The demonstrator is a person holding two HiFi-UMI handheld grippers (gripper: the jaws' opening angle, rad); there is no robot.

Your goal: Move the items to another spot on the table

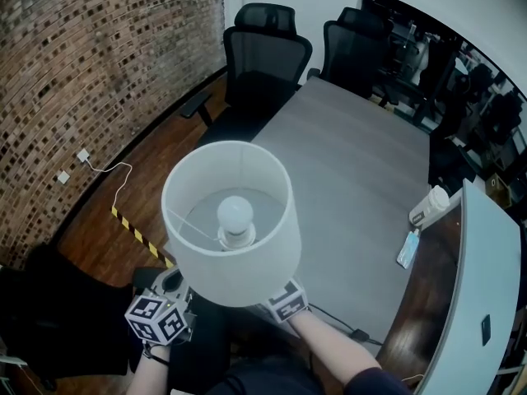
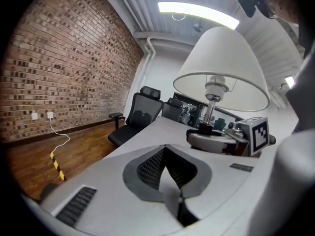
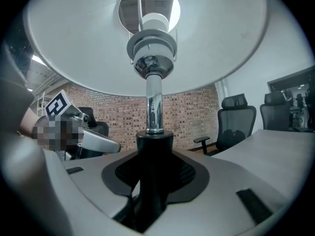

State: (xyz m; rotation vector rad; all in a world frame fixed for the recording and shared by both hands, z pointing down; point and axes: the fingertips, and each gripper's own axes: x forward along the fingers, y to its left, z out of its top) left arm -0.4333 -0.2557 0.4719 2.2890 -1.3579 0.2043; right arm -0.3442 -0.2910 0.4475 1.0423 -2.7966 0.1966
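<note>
A table lamp with a white drum shade (image 1: 230,220) and a lit-looking white bulb (image 1: 235,214) hangs in the air over the near end of the grey table (image 1: 354,163). My right gripper (image 3: 147,183) is shut on the lamp's black lower stem (image 3: 153,151), below the chrome tube (image 3: 153,102). The shade hides its jaws in the head view; only its marker cube (image 1: 288,301) shows. My left gripper (image 2: 173,181) is shut with nothing in it, just left of the lamp (image 2: 221,73); its cube (image 1: 156,318) shows at the bottom left.
Two black office chairs (image 1: 263,48) (image 1: 354,48) stand at the table's far end. A white cup (image 1: 430,206) and a small blue-white item (image 1: 408,249) lie at the right edge. A black cable (image 1: 346,327) crosses the near corner. A brick wall (image 1: 99,72) runs along the left.
</note>
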